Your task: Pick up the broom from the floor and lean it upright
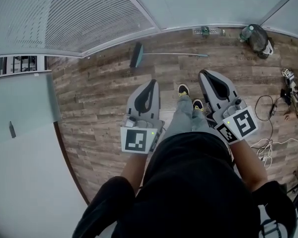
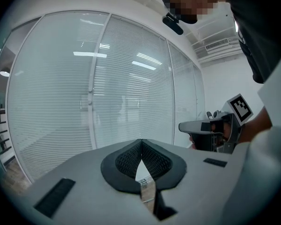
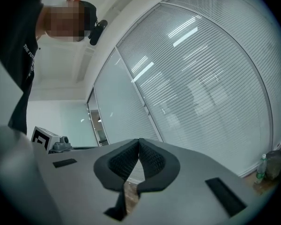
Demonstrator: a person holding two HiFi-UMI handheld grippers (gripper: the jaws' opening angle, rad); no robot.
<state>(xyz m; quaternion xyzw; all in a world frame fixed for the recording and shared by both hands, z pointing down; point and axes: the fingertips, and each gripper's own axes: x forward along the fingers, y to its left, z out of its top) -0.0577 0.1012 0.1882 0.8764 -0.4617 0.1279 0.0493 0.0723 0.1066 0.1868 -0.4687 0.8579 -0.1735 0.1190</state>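
Both grippers are up in front of the person, side by side above the wooden floor [image 1: 99,98]; the left gripper [image 1: 152,82] has its jaws pressed together with nothing between them; the right gripper [image 1: 204,74] is likewise closed tight on nothing; the broom [image 1: 137,55] lies flat on the floor ahead, along the foot of the glass wall [image 1: 64,14], head to the left, handle running right, well apart from both grippers; off to the right sits a dark bag [image 1: 259,38], possibly with a bottle beside it; loose cables [image 1: 266,108] trail nearby.
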